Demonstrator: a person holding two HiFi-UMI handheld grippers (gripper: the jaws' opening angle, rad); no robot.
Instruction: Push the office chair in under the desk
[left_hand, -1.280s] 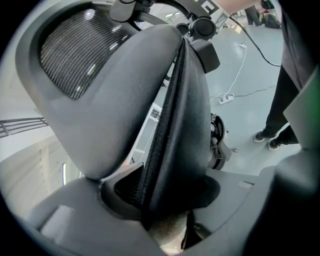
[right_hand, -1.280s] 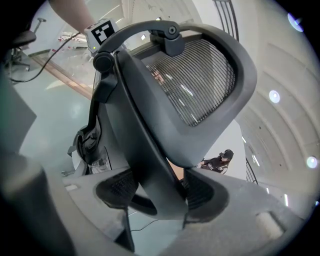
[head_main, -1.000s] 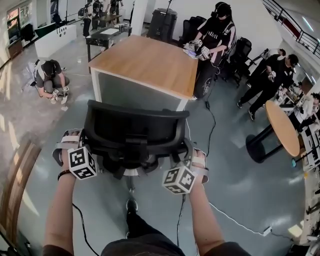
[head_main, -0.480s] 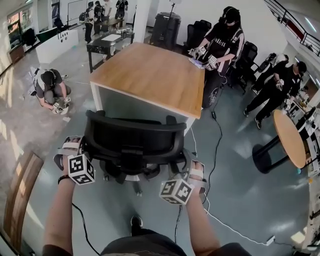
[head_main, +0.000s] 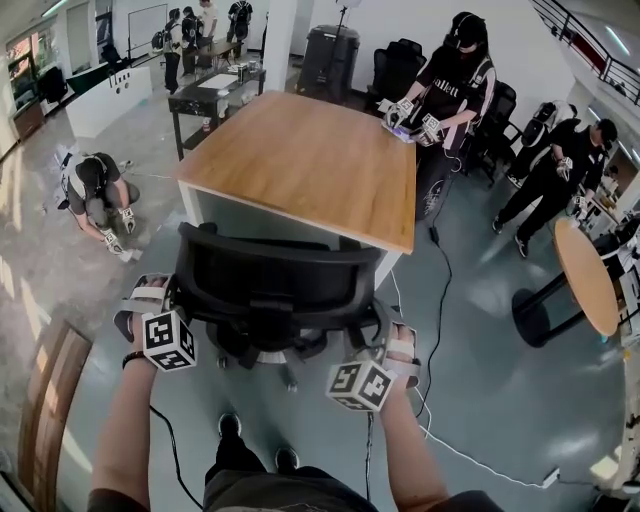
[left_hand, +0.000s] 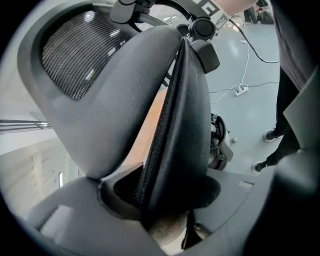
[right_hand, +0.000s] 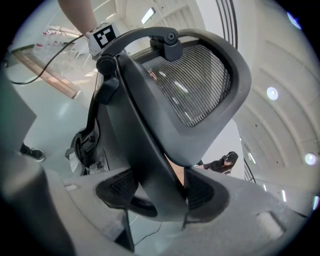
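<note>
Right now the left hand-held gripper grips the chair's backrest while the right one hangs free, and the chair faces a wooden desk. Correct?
Not quite. The right hand-held gripper is not free: the right gripper view shows its jaws closed on one edge of the backrest, as the left hand-held gripper is on the other edge. The office chair does face the wooden desk.

Inventory, surroundings:
- Crouching person (head_main: 88, 190), far left, on glossy grey floor (head_main: 490, 390).
- Standing person (head_main: 455, 80), headset on, at back.
- Bent person (head_main: 548, 165), right (dark clothes).
- Round table (head_main: 582, 275), wooden top, right edge.
- Black cable (head_main: 443, 275).
- White cable (head_main: 478, 457), running to power strip (head_main: 552, 478).
- Dark bin (head_main: 327, 50), rear.
</note>
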